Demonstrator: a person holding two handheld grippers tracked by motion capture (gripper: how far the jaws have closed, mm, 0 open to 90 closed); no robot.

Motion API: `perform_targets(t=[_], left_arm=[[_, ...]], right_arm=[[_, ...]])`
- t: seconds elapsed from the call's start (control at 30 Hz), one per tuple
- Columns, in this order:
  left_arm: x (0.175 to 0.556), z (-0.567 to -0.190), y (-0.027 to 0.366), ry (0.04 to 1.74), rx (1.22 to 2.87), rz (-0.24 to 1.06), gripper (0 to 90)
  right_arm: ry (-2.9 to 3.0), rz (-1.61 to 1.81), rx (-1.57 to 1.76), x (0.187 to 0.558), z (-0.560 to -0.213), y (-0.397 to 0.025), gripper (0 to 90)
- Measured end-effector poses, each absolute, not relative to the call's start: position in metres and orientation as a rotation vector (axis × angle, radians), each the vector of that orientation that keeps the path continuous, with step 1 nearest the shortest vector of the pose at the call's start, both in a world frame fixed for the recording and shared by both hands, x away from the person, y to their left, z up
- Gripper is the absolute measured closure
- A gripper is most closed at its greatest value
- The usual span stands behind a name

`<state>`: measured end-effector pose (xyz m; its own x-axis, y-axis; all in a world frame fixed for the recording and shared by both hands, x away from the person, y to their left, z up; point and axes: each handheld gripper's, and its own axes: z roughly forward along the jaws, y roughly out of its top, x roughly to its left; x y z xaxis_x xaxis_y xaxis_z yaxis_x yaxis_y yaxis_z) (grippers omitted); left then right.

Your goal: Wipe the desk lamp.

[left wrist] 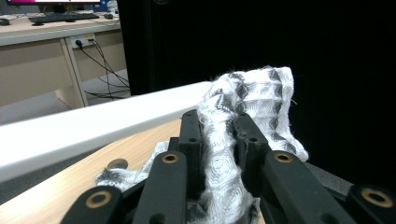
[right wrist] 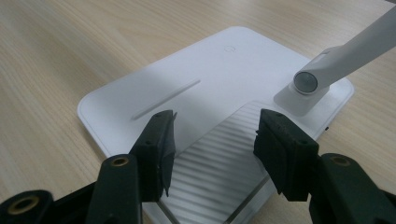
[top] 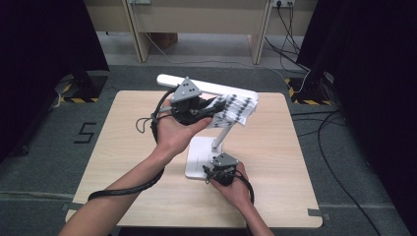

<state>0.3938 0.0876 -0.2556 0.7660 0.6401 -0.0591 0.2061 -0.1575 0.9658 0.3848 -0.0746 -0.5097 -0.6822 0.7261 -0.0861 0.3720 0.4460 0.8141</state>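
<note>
High view: left gripper point(top: 212, 109) is raised over the light wooden table point(top: 123, 142), jaws closed on a white cloth with black woven pattern point(top: 235, 109). The cloth hangs just off its tips, pressed against the long white bar head of a white desk lamp point(top: 206, 86) right beyond the jaws. Right gripper point(top: 216, 173) sits low at the near edge of the lamp's flat white rectangular base point(top: 196, 156), and the slanted lamp stem point(top: 222, 135) rises ahead of it.

Left gripper view: cloth point(left wrist: 247, 107) is pinched between the two black jaws, bunching up above the tips – lamp bar point(left wrist: 93, 126) runs across to the left of them.

Right gripper view: jaws are spread wide, gripping nothing – the ribbed panel of the base point(right wrist: 219, 158) lies between them, and the stem's hinge point(right wrist: 306, 83) is ahead to the right.
</note>
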Motion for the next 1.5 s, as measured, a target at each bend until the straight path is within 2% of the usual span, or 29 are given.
perform_targets(t=[0.73, 1.5], left_arm=[[0.38, -0.271, 0.149, 0.742, 1.707, 0.494, 76.0], [0.387, -0.285, 0.195, 0.856, 1.679, 0.558, 75.5]], right_arm=[[2.27, 1.125, 0.922, 0.384, -0.51, -0.074, 47.3], [2.265, 1.119, 0.932, 0.383, -0.51, -0.074, 47.2]])
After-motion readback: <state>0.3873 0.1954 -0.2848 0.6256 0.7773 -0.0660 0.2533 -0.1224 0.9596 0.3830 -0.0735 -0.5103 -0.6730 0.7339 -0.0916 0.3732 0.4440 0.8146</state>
